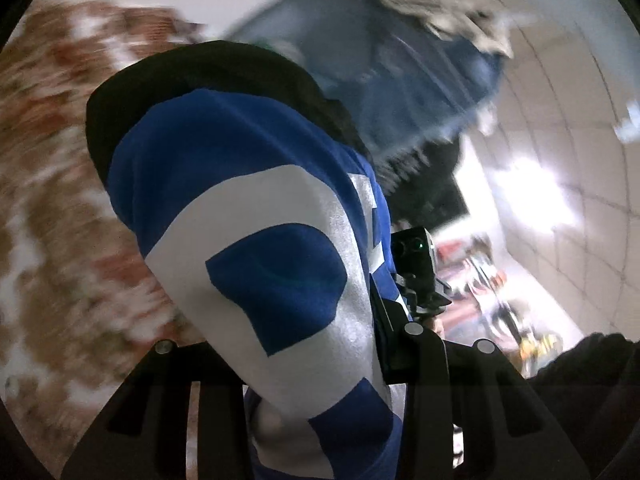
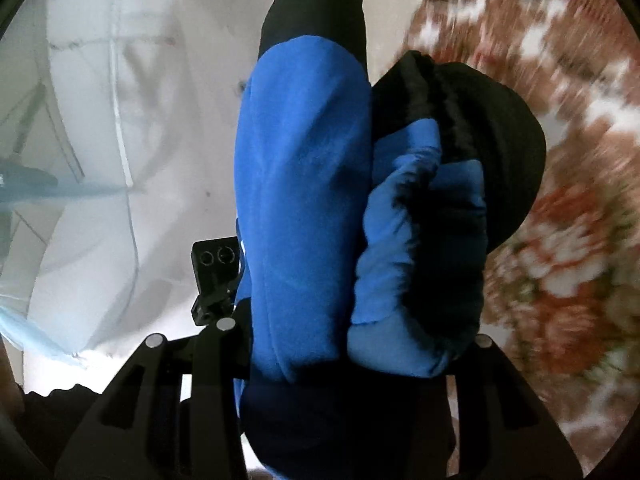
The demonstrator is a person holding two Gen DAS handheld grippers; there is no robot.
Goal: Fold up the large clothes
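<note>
A large blue garment (image 1: pixel 256 184) with big white lettering and a black section hangs bunched in front of the left wrist camera. My left gripper (image 1: pixel 320 344) is shut on it, and the cloth covers one finger. In the right wrist view the same blue and black garment (image 2: pixel 304 184) rises in thick folds from my right gripper (image 2: pixel 344 340), which is shut on it. Each view shows the other gripper's camera block, the right gripper's block (image 1: pixel 416 256) and the left gripper's block (image 2: pixel 216 264), close beside the cloth.
A red-brown and white patterned surface (image 1: pixel 60 200) is blurred on the left, and also shows in the right wrist view (image 2: pixel 560 240). A blue container with pale clothes (image 1: pixel 420 52) is at the top. Pale tiles (image 1: pixel 560 160) lie to the right. A dark sleeve (image 1: pixel 580 364) shows at the lower right.
</note>
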